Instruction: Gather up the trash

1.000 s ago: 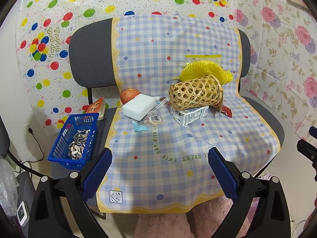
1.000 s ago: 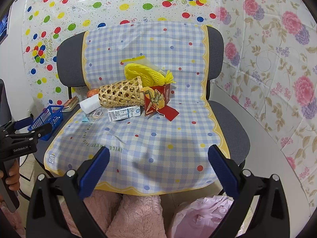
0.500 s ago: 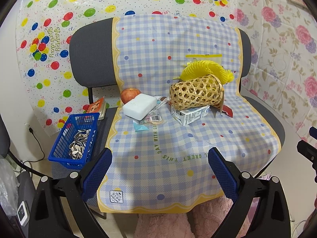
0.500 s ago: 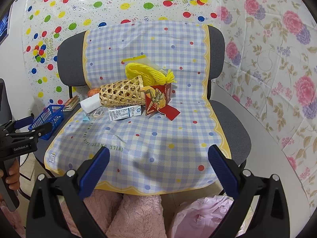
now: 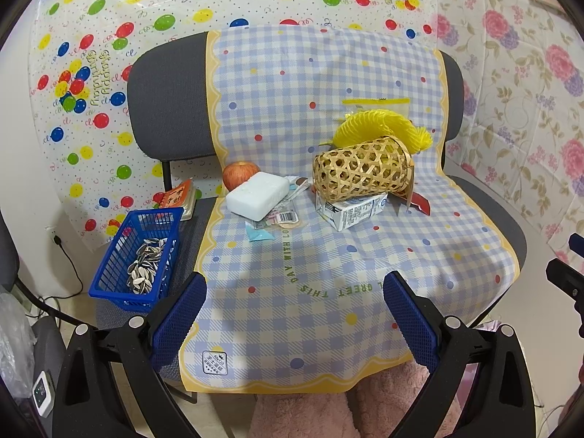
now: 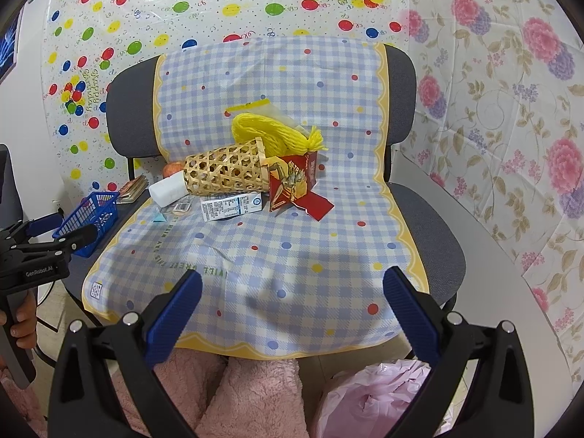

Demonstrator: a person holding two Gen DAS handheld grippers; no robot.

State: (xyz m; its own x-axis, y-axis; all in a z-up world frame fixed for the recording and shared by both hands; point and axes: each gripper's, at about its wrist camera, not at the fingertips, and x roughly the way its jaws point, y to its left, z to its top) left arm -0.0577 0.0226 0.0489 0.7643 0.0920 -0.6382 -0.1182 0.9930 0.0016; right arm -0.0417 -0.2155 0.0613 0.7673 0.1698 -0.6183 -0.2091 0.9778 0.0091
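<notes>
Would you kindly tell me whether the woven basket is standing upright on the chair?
No, the woven basket lies on its side, propped on the milk carton.

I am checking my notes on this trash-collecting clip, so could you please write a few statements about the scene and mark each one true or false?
1. Both the left gripper and the right gripper are open and empty. True.
2. The woven basket stands upright. False: it lies on its side, resting on the milk carton.
3. The blue basket holds seed shells. True.
4. The apple sits inside the blue basket. False: it is on the checked cloth, behind the white block.
5. The red box is torn open beside the woven basket's mouth. True.
</notes>
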